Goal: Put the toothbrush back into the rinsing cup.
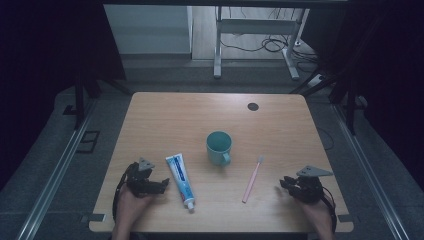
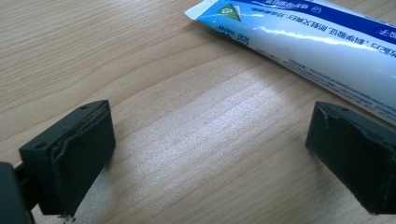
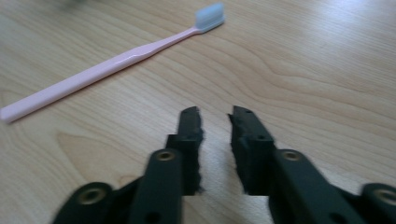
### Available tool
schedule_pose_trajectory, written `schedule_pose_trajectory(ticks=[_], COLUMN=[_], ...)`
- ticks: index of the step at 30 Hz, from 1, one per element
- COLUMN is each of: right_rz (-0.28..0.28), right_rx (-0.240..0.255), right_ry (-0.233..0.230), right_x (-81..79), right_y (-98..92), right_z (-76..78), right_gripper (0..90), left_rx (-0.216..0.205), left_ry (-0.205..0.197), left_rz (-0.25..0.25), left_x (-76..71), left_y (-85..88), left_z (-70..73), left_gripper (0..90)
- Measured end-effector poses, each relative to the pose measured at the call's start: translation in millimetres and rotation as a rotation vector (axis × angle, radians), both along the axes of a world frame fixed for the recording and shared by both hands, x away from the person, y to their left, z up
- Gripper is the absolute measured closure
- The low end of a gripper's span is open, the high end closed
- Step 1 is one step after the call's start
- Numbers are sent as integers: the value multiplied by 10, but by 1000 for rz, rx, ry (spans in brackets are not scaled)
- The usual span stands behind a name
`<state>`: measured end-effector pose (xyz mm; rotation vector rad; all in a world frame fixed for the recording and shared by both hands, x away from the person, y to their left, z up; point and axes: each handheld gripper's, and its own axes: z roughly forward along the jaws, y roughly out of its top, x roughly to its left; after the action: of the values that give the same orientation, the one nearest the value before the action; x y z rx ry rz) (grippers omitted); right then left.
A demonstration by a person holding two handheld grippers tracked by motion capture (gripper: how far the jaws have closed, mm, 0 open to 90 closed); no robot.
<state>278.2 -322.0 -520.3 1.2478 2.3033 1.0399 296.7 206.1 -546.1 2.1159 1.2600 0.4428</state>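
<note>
Nothing has been picked up yet, so the work looks like it is at the very start. The toothpaste tube [image 1: 181, 180] lies flat on the wooden surface [image 1: 165, 115], at the lower middle of the high view, with its cap pointing to the bottom of the frame. The pink toothbrush [image 1: 252, 179] lies flat too, a little to the right of the middle, with its bristles toward the top. The teal mug [image 1: 219, 147] stands upright between them, a bit higher in the frame, and it looks empty. My guess is that the brush and the tube are meant to go into the mug, and all of that is left to do.

The left gripper [image 1: 161, 185] rests at the lower left of the high view, just beside the tube. In the left gripper view its jaws stand wide apart with bare wood between them. The tube [image 2: 322, 51] runs across the upper right of that view, close to one jaw, but I cannot tell if it touches. It holds nothing.

The right gripper [image 1: 283, 183] sits at the lower right of the high view, near the toothbrush but apart from it. In the right gripper view its jaws are pulled nearly together with a thin gap and nothing in it. The toothbrush [image 3: 112, 65] lies in the upper left there, untouched.
</note>
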Motion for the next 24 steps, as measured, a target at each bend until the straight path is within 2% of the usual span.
schedule_pose_trajectory(ticks=[4,6,10,17,24], right_rz=[44,57,75,98,156], right_rx=[10,12,10,43,56], right_ry=[4,-2,-9,0,9], right_x=[-9,-16,-19,-6,17], right_y=[42,73,129,203,391], right_z=[17,30,46,55,44], right_gripper=[873,893,895,894,885], left_rx=[2,2,2,3,5], left_ry=[1,1,1,2,4], left_rz=[-2,-2,-2,-3,-6], left_x=[0,0,0,2,5], left_y=[2,2,2,2,4], left_z=[1,1,1,1,2], left_gripper=[15,15,15,14,12])
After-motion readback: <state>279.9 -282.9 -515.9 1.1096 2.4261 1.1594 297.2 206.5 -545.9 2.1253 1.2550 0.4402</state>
